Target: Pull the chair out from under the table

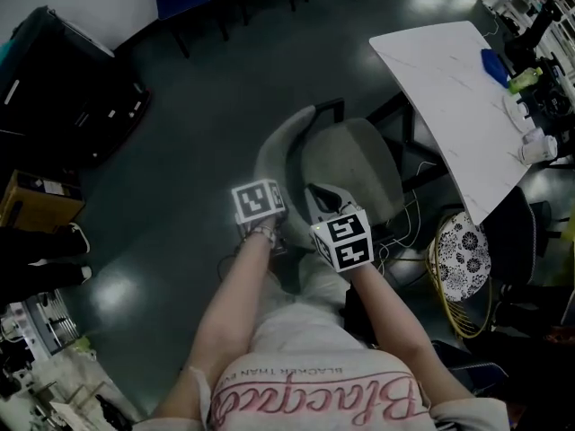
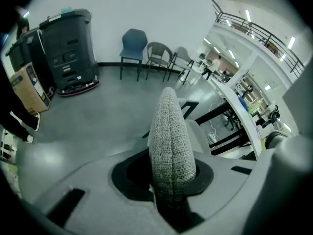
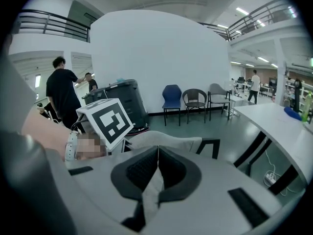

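A grey fabric chair (image 1: 355, 164) stands on the floor just left of the white table (image 1: 449, 88), its seat clear of the tabletop edge. Its curved backrest (image 1: 277, 155) faces me. My left gripper (image 1: 268, 187) is shut on the backrest's top edge; in the left gripper view the thick woven edge (image 2: 168, 141) stands upright between the dark pads of the left gripper (image 2: 168, 180). Beside it, my right gripper (image 1: 322, 197) is shut on a thinner grey edge of the same backrest (image 3: 168, 143), pinched between the pads of the right gripper (image 3: 157, 168).
Black table legs (image 1: 409, 137) and floor cables (image 1: 404, 232) lie beside the chair. A patterned round stool (image 1: 463, 251) stands under the table's near corner. A black machine (image 1: 67, 88) and cardboard box (image 1: 36, 200) are at the left. Spare chairs (image 2: 146, 53) line the far wall; people (image 3: 63, 89) stand nearby.
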### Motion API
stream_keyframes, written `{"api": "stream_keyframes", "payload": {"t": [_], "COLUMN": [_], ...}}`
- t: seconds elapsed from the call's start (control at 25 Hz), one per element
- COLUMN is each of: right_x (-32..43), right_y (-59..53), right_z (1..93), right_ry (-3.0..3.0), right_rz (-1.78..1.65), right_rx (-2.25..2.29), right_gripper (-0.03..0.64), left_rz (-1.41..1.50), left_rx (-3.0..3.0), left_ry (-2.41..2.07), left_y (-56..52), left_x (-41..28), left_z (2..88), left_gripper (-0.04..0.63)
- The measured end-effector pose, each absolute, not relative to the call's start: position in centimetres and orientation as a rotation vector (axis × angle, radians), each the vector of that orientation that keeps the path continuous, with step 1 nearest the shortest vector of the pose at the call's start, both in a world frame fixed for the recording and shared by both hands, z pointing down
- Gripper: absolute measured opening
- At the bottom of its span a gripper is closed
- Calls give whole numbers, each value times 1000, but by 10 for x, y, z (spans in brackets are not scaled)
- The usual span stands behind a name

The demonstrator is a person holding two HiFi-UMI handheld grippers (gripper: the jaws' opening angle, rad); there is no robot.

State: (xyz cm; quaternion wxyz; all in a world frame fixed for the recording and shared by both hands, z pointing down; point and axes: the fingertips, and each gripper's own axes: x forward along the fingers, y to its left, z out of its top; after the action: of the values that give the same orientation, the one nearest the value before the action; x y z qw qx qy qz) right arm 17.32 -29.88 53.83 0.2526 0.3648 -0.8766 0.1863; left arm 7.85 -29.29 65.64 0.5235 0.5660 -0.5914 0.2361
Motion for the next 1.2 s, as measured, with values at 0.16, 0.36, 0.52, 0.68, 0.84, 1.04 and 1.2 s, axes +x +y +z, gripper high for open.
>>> {"api": "stream_keyframes", "payload": {"t": [0.16,0.36,0.52,0.68,0.84,1.04,1.2], "right_x": [136,101,79,58,39,19,9], "right_y": [-281,-263,-248,-233,-222,-213,-202], "right_z": [532,521,519,521,523,521,520], "right_ry": [-2409,-2437,-2447,-2439,-2434,-2456,-2447], "right_rz": [444,379,338,299,253,185,114], "right_rx": [924,868,804,737,655,560,455], "right_gripper": [6,6,6,6,6,6,6], "left_rz": [552,554,550,544,535,544,510], "left_rx": [1346,1344,1335,1337,1336,1349,1370], "left_ry": [-1429,-1434,-1439,-1437,-1442,-1434,-1415], "left_y": [-272,-248,-229,-214,-201,-188,-185], "left_x": [44,14,-7,-26,-44,-60,-60], "left_z": [655,652,651,650,649,648,649], "left_gripper": [78,78,78,80,80,80,104]}}
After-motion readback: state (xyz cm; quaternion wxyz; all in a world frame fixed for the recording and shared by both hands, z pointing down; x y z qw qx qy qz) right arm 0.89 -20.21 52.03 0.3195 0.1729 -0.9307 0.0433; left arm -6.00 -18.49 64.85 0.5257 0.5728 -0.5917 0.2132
